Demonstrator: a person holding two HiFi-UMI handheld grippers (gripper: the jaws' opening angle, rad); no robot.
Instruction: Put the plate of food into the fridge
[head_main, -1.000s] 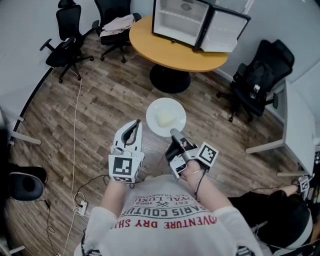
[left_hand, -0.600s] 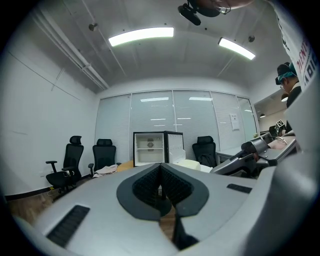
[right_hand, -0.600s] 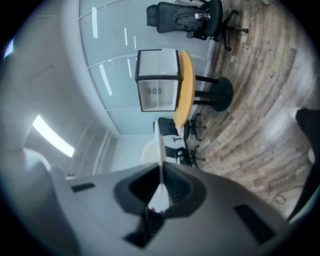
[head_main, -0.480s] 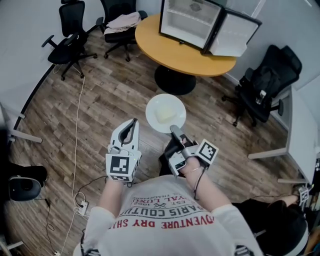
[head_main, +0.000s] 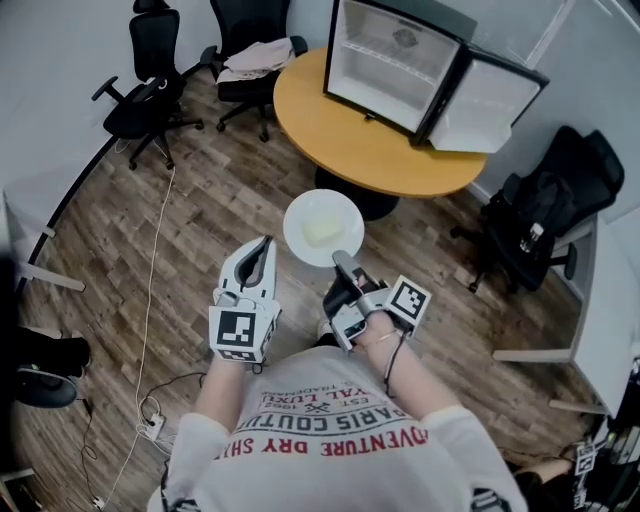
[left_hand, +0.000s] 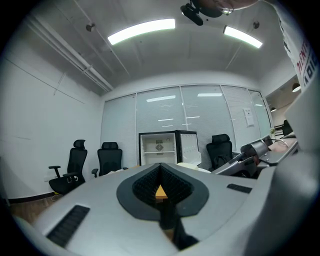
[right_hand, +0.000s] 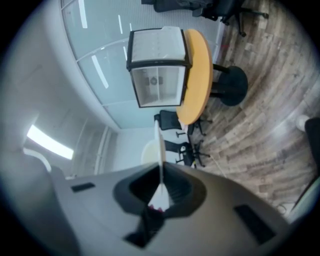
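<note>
A round yellow table (head_main: 305, 115) stands far across the wood floor (head_main: 130, 215), with two black chairs (head_main: 150, 85) at far left, one bearing a pale cloth (head_main: 258, 57), another black chair (head_main: 540, 215) at right, and a white cable (head_main: 153, 275) trailing left.

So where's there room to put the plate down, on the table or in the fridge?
Both. The table is bare in front of the fridge, and the open fridge looks empty inside. The chair beside the table is crowded with cloth.
</note>
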